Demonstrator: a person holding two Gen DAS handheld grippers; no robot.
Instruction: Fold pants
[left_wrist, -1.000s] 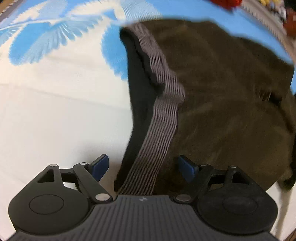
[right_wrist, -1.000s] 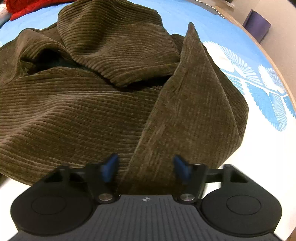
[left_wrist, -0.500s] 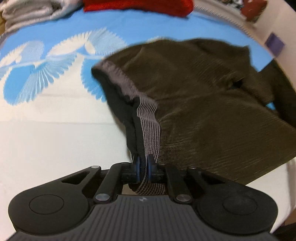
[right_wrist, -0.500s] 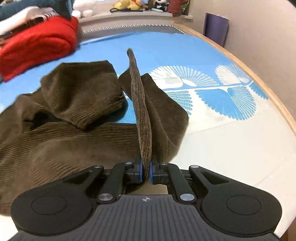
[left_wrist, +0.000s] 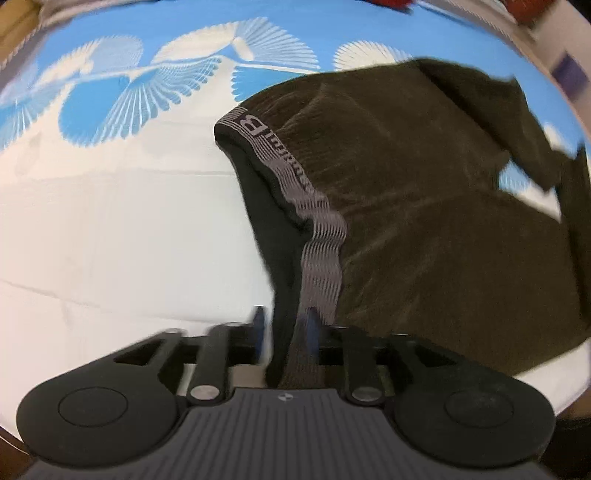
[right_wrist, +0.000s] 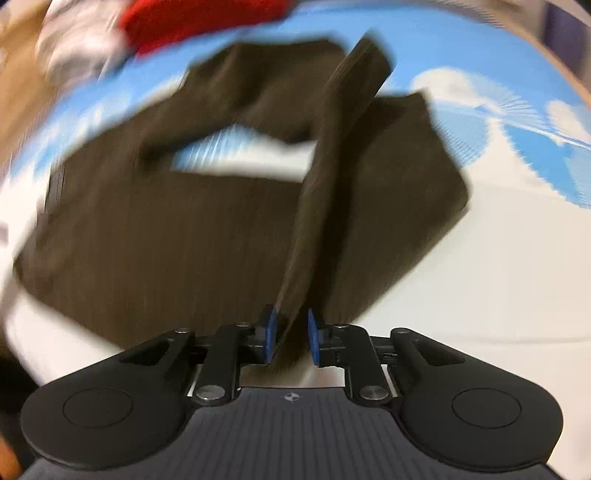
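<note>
Brown corduroy pants (left_wrist: 424, 221) lie spread over a blue and white bird-print bed cover (left_wrist: 110, 240). Their grey striped waistband (left_wrist: 321, 251) rises from the cover and runs down between the blue pads of my left gripper (left_wrist: 286, 325). Its jaws are opening, with a gap beside the left pad. In the right wrist view the pants (right_wrist: 147, 240) are blurred. A raised fold of a pant leg (right_wrist: 332, 166) comes down between the pads of my right gripper (right_wrist: 291, 332). Those jaws are opening too, and the pads stand slightly off the cloth.
A red folded cloth (right_wrist: 192, 18) and pale laundry (right_wrist: 74, 48) sit at the far edge of the bed. White cover (right_wrist: 498, 277) stretches to the right of the pants. A wooden bed rim (right_wrist: 569, 74) curves along the far right.
Both grippers closed on the fabric and lifted it, the left on the waistband, the right on the leg fold. Now both sets of pads have parted again, with the cloth between them.
</note>
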